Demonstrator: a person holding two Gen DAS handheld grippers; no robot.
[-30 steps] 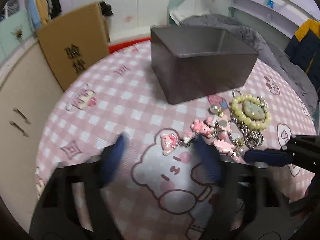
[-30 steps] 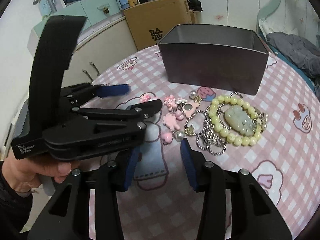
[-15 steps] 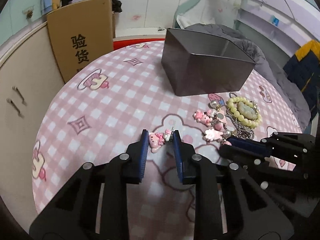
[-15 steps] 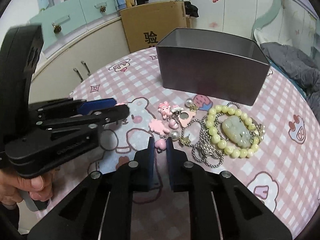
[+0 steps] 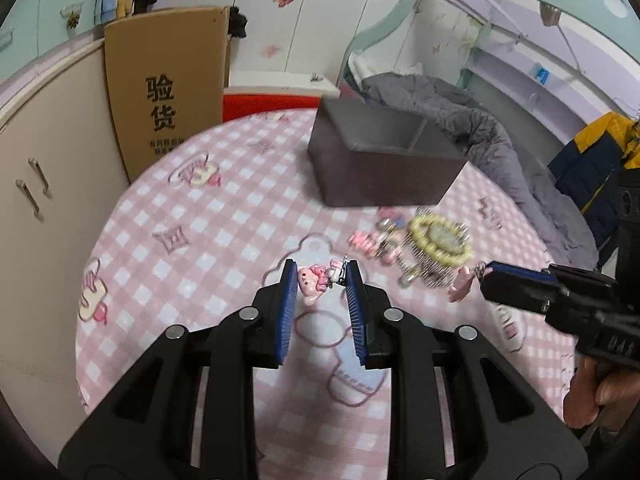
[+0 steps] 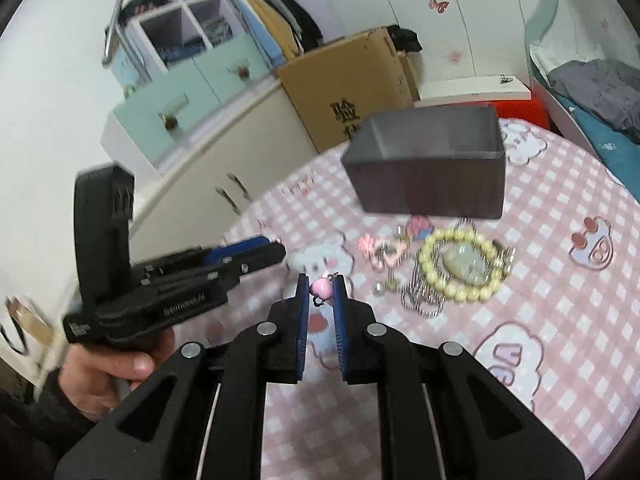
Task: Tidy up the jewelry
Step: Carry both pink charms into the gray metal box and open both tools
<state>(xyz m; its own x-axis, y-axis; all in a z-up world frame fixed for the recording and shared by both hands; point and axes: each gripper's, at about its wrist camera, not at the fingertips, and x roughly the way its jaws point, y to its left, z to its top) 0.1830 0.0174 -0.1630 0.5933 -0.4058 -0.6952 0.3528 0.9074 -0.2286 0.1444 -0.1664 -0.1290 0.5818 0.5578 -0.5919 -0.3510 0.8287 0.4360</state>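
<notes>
Setting: Pink checked cloth [image 5: 168,276] with cartoon prints covers the round surface of a bedroom; a cardboard box [image 5: 160,92] leans at its far left edge.

Left claw [image 5: 321,280]: closed down within the last second, its blue pads now pinch a pink cat charm [image 5: 311,282] and hold it clear of the cloth.

Grey box [image 5: 380,172]: open-topped, standing at the far side of the surface; its inside cannot be read.

Remaining jewelry: small pink charms [image 6: 380,250], a silver chain [image 6: 424,300] and a yellow bead bracelet [image 6: 460,264] ringing a pale green pendant, all heaped just in front of the box.

Right claw [image 6: 321,294]: closed down in that same second, almost shut on a pink heart charm [image 6: 321,289] with a short metal link, also off the cloth.

Step in hand: apparently the lift after a double pick.

Next move: probably carrying both charms over the box rim and releasing them inside, high enough to clear the near wall.
</notes>
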